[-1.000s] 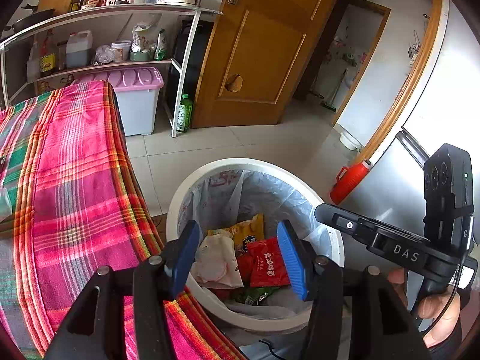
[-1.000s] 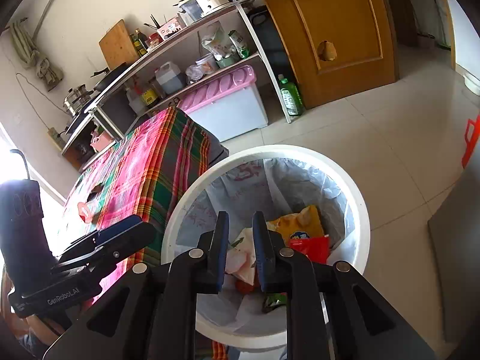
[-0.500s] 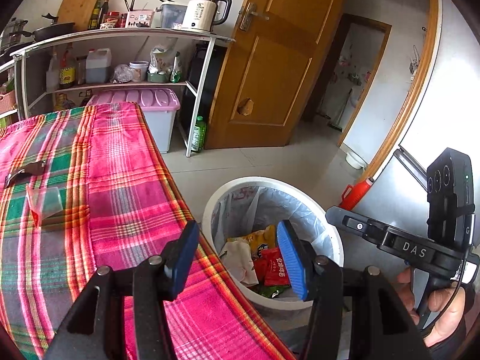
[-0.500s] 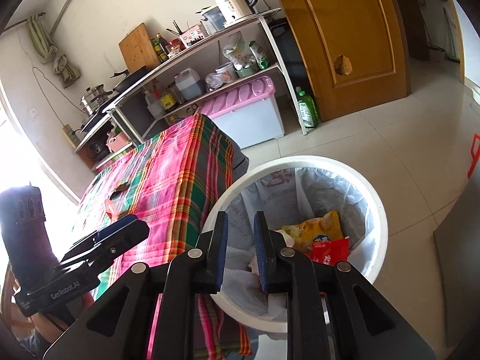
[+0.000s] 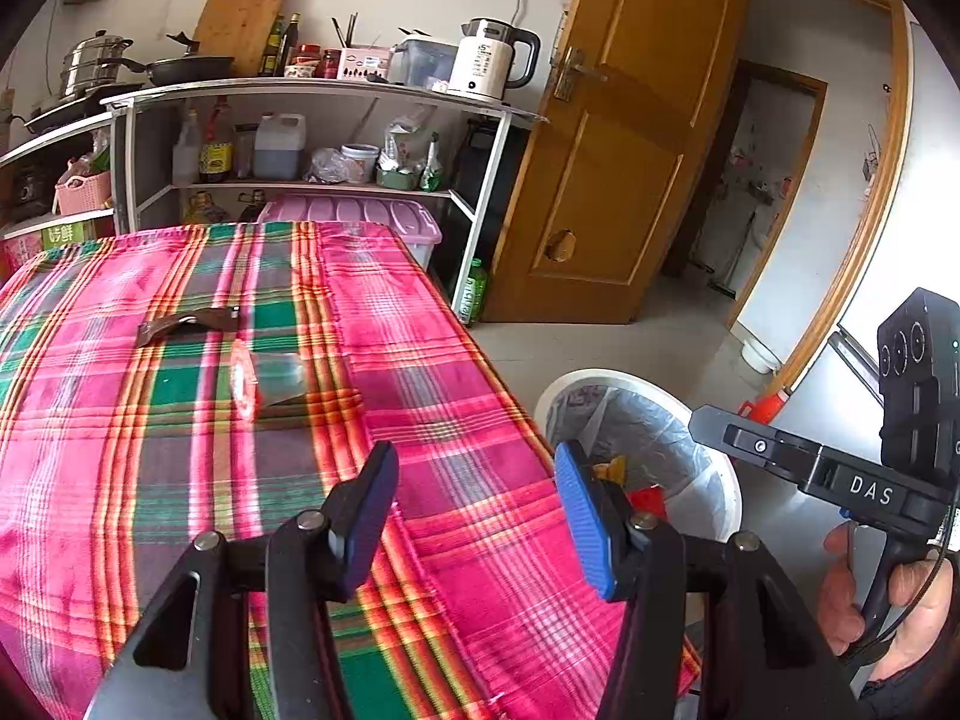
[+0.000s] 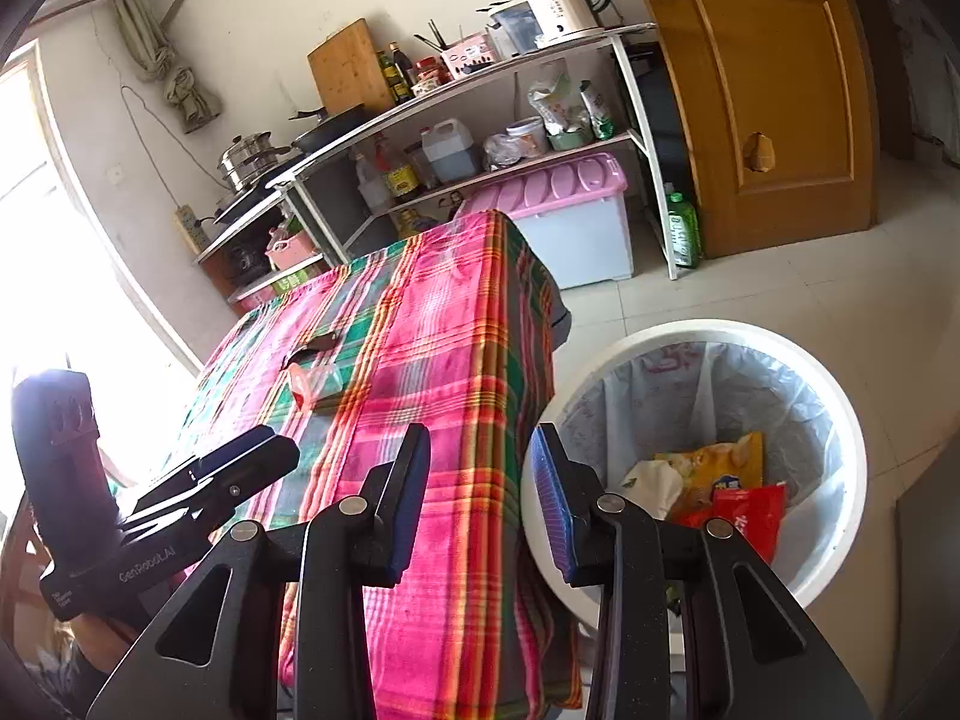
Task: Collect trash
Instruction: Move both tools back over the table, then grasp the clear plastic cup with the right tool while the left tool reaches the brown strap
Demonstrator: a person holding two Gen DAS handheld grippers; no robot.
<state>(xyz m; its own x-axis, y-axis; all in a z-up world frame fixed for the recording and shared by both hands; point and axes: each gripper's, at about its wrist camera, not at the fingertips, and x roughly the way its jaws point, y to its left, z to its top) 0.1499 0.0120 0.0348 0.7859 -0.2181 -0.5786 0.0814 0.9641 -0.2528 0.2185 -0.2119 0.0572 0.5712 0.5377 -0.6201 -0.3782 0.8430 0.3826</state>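
Task part done: the bin [image 6: 696,330] beside the bench's near corner already holds several wrappers [image 6: 720,480], yellow, red and white, lying on its liner. Two items are left on the bench [image 5: 480,432]: a clear cup [image 5: 267,375] with a reddish rim, lying on its side toward the middle of the cloth, and a dark wrapper [image 5: 186,324] just beyond it, toward the far edge. Both sit apart from each other and well apart from either claw. Left claw [image 5: 474,504] stands wide and empty, over the near edge of the bench, angled downward and aimed across the cloth toward the cup. Right claw [image 6: 480,498] is partly spread and empty; its jaws have just been opening, with nothing between them. It hangs over the bench's near corner, pointing down, the bin close on its right. A hand [image 5: 882,600] grips the right claw's handle at the lower right of the left view. Judgement: the drop at the bin looks complete, and the cup is the likely next pick, with the dark wrapper to follow
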